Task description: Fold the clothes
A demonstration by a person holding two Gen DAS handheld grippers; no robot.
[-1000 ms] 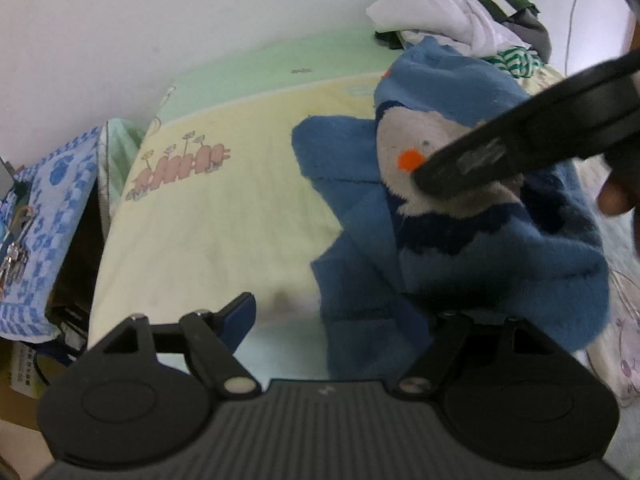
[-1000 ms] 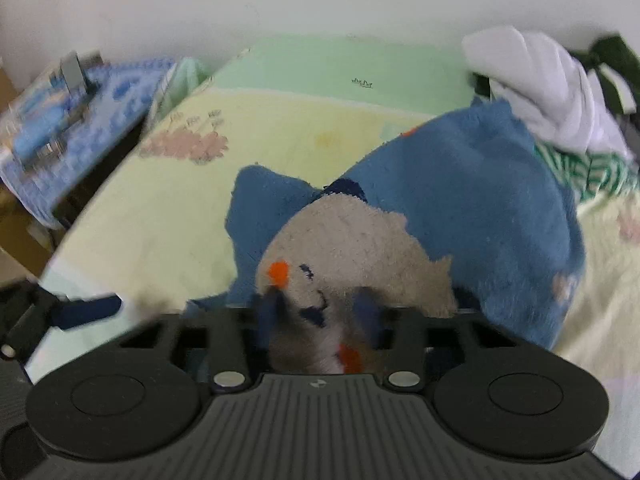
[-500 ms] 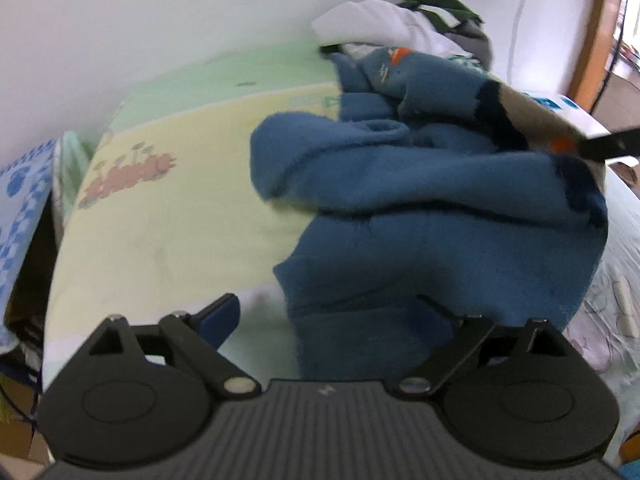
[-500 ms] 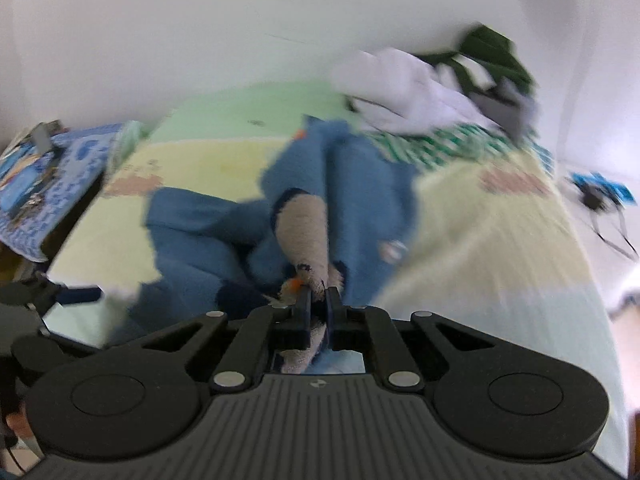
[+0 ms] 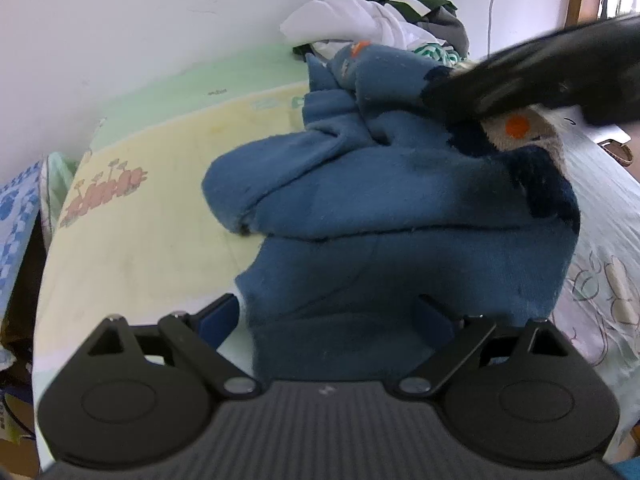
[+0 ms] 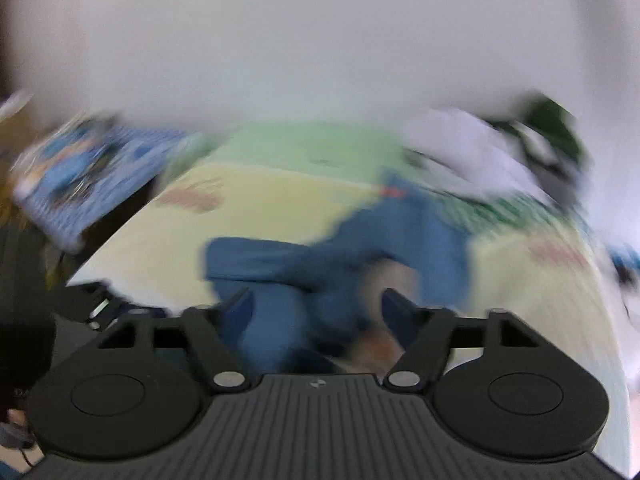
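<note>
Fingers [image 5: 218,318] of the left gripper [image 5: 326,316] stand wide apart, with the near hem of the blue fleece garment [image 5: 400,216] lying between them, unpinched. On the right gripper [image 6: 316,308], the fingers [image 6: 240,304] are spreading open over the same garment [image 6: 280,264]; that view is blurred. The fleece lies bunched on the bed [image 5: 160,216], toward its right side, just in front of a pile of clothes [image 5: 372,28] at the far edge by the wall.
</note>
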